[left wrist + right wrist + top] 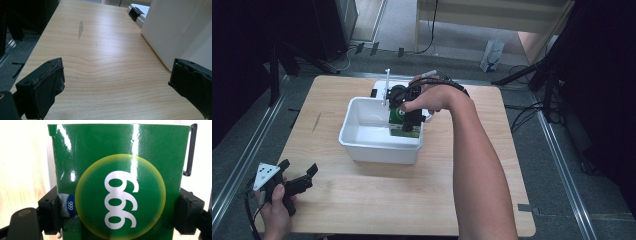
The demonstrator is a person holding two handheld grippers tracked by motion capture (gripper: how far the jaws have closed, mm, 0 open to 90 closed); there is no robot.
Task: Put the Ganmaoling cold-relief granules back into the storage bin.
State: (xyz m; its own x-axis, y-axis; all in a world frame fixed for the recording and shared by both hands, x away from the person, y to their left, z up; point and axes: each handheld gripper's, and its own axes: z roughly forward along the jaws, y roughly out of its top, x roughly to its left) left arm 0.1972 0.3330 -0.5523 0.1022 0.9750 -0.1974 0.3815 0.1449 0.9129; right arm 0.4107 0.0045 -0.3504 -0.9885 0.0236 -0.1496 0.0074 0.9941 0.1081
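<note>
A green box [117,180] with a yellow-edged disc and white numerals sits between the jaws of my right gripper [118,212], which is shut on its two sides. In the high view the right gripper [411,117] holds the green box [401,123] inside the white tub [382,148], against its right wall. My left gripper [299,177] rests near the table's front left corner, open and holding nothing. In the left gripper view the left gripper [116,82] has wide-apart jaws over bare wood, with the tub's white wall [175,30] at the right.
The wooden table [377,195] has bare room in front of the tub and to its left. A white object with a black clip [137,12] lies behind the tub. A thin white stick [387,86] stands up at the tub's far rim. Dark stands and cables surround the table.
</note>
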